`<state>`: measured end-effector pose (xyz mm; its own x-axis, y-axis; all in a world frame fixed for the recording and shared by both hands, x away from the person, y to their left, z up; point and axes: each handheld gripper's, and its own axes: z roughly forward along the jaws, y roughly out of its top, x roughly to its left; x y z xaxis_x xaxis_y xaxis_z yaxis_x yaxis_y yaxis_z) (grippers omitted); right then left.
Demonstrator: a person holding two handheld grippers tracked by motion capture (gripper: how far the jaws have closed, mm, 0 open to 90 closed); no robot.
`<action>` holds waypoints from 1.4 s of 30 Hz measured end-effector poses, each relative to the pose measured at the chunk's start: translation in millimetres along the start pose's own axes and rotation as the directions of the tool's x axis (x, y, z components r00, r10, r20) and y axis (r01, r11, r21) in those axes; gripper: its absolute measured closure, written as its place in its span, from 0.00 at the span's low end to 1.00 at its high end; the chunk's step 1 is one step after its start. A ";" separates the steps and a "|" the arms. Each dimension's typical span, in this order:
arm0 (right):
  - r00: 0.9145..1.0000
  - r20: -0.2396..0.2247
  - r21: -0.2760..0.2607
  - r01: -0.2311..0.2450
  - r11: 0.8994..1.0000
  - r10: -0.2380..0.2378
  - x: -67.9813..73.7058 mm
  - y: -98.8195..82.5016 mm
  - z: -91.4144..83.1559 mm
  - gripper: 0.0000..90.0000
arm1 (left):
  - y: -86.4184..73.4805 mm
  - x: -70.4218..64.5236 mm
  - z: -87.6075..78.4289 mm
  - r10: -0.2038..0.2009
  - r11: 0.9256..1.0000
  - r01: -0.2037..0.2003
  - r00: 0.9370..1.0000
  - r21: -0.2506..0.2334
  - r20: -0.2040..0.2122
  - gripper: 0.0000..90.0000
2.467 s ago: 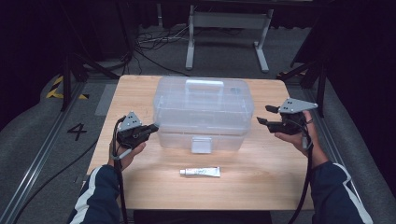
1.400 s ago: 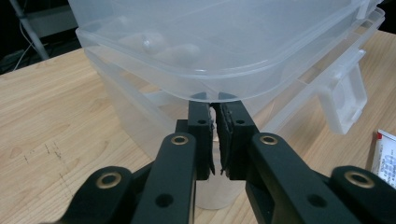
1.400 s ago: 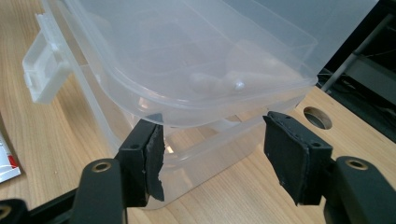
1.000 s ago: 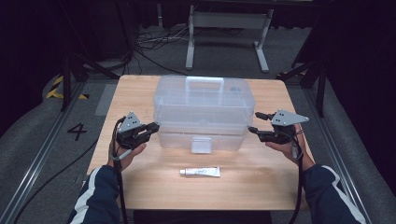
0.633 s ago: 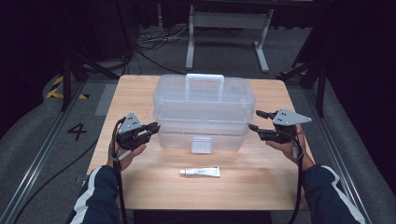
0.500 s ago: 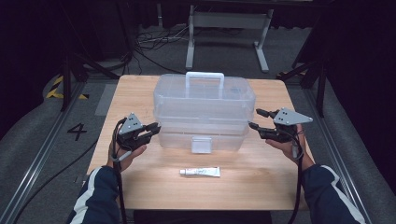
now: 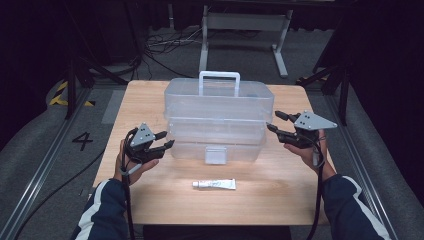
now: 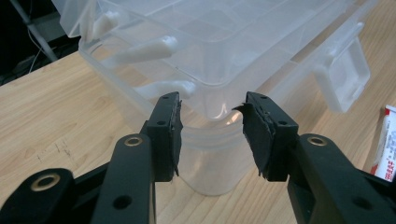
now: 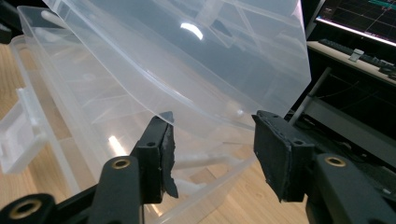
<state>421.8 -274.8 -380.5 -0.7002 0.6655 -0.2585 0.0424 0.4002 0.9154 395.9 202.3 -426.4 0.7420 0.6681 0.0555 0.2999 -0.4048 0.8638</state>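
The left hand-held gripper (image 7: 162, 139) is held level at the left end of the clear plastic storage box (image 7: 218, 120), its jaws spread and pointed at the box's lower corner; they have just been opening, and in the left gripper view the rounded corner of the box's base (image 8: 212, 154) is seen in the gap between the two black pads without either pad pressing on it. The right hand-held gripper (image 7: 274, 121) is held at the opposite end of the box, its jaws likewise parted though they have just been closing; in the right gripper view the edge of the raised upper tier (image 9: 187, 70) is seen just beyond the pads, and no contact with them can be made out. Between the two hand-held grippers the box is seen opened out in stepped tiers, with its white handle (image 7: 219, 80) upright at the top and its front latch (image 7: 216, 155) hanging low in the middle. Nearer the person than both grippers, just in front of the latch, a small white tube (image 7: 214, 184) is laid flat on the wooden tabletop (image 7: 280, 200). Beyond the far side of the box, a grey metal stand (image 7: 245, 25) and cables are seen on the floor.
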 end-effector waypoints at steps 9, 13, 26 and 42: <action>1.000 0.029 -0.038 -0.001 0.999 0.003 -3.2 8.2 4.0 0.62 | 2.2 -3.3 -3.2 0.024 1.000 -0.024 1.000 0.007 0.006 0.61; 0.999 0.043 -0.045 -0.001 0.999 0.003 -4.1 11.5 6.5 0.64 | 3.2 -4.8 -6.1 0.038 0.999 -0.038 0.999 0.004 0.022 0.60; 0.994 0.109 -0.059 -0.022 0.998 0.028 -6.2 23.2 13.8 0.69 | 15.0 -19.4 0.5 0.121 0.992 -0.122 0.991 0.025 0.055 0.61; 0.984 0.146 -0.101 -0.091 0.991 0.105 -13.1 32.8 21.3 0.71 | 21.3 -26.9 20.4 0.160 0.983 -0.168 0.982 0.076 0.099 0.59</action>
<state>447.6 -256.9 -353.6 -0.5801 0.7888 -0.2031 0.0339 0.2726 0.9615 394.6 163.0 -419.7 0.8362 0.5295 0.1429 0.2160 -0.5574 0.8016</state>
